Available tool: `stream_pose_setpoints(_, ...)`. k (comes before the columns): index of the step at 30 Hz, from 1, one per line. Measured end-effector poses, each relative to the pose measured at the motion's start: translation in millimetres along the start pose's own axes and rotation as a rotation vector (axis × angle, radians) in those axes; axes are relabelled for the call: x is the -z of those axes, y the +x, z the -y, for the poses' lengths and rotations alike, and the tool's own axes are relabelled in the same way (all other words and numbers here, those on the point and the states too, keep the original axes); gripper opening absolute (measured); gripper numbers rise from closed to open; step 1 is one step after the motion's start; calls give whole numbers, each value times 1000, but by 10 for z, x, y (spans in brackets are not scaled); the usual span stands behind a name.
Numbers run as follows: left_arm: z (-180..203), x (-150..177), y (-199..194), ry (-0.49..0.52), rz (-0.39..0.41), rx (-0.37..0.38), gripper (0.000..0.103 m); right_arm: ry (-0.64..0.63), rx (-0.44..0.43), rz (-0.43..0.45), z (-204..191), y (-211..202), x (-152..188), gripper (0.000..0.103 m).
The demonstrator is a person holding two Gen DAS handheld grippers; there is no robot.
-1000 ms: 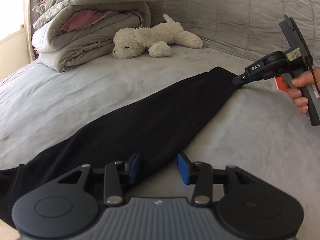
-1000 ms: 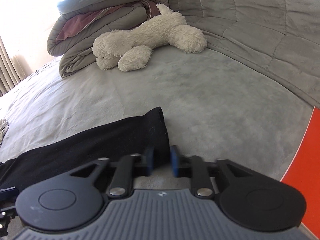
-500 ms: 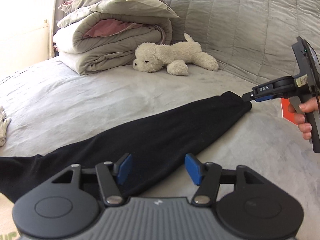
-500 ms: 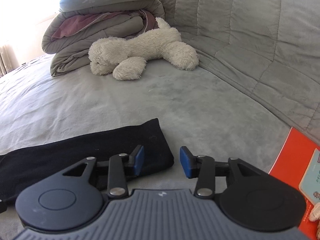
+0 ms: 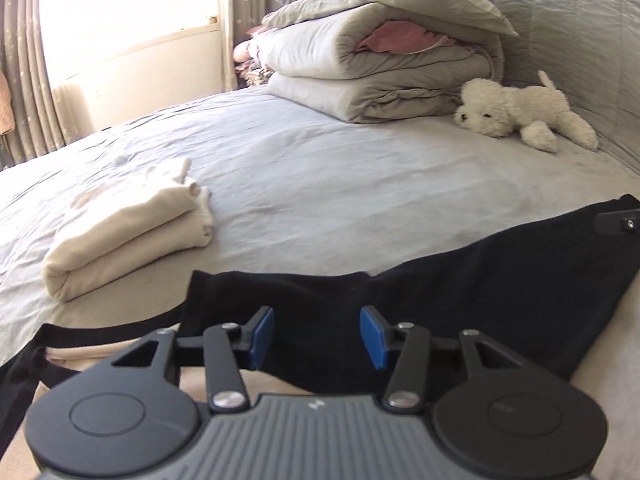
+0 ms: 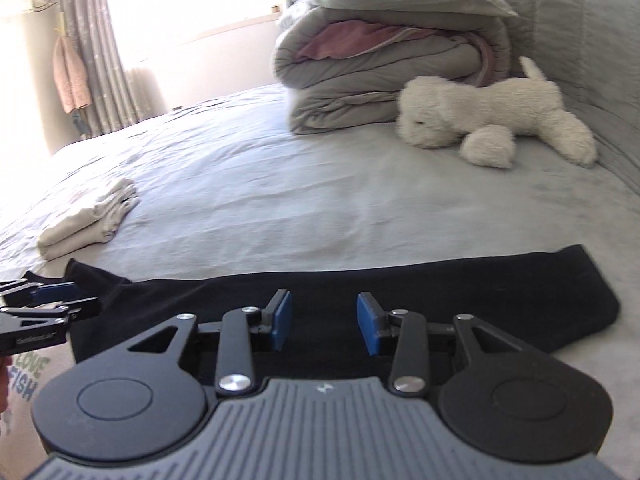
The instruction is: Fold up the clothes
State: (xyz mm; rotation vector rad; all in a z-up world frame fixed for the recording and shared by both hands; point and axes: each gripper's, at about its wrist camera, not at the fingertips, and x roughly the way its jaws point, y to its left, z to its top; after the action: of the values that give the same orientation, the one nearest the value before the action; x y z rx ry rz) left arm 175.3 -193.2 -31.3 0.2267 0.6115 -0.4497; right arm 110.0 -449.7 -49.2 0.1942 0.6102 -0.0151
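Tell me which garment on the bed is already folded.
The cream garment, a neat layered stack lying on the far left of the bed. The black garment lies stretched out long in front of both grippers, not yet folded up.

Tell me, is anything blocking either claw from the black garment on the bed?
Nothing visible. The black garment lies directly under the left claw and the right claw; both claws' jaws are closing, with no cloth pinched.

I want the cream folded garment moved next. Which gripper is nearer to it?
Left. The left gripper sits over the black garment's end beside the cream folded garment; the right gripper is farther along the black cloth.
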Motion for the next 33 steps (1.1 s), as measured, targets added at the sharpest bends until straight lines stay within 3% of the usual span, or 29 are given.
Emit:
stream_pose_setpoints(5, -210, -14, 199, -13, 16, -39, 44, -77, -169, -60, -627, 349, 13, 32)
stream_pose_setpoints(9, -191, -13, 272, 21, 39, -62, 42, -153, -232, -116, -1043, 655, -8, 28)
stream_pose_setpoints(13, -284, 3, 284, -28, 45, -25, 41, -226, -199, -154, -1300, 957, -72, 21)
stream_pose_setpoints(18, -333, 5, 300, -60, 42, 4, 41, -199, -150, -149, -1311, 1185, -244, 12)
stream_pose_setpoints(22, -385, -8, 245, -94, 48, 40, 41, -124, -128, -135, -1190, 1106, -326, 15)
stream_pose_setpoints(25, -436, -1, 125, -127, 49, 55, 43, -116, -107, -127, -1117, 939, -326, 24)
stream_pose_setpoints(28, -456, 38, -27, -113, 42, 24, 52, -104, -96, -124, -1097, 780, -314, 25)
stream_pose_setpoints(33, -612, 123, -275, -112, 3, -7, 53, -107, -101, -112, -1220, 552, -297, 32)
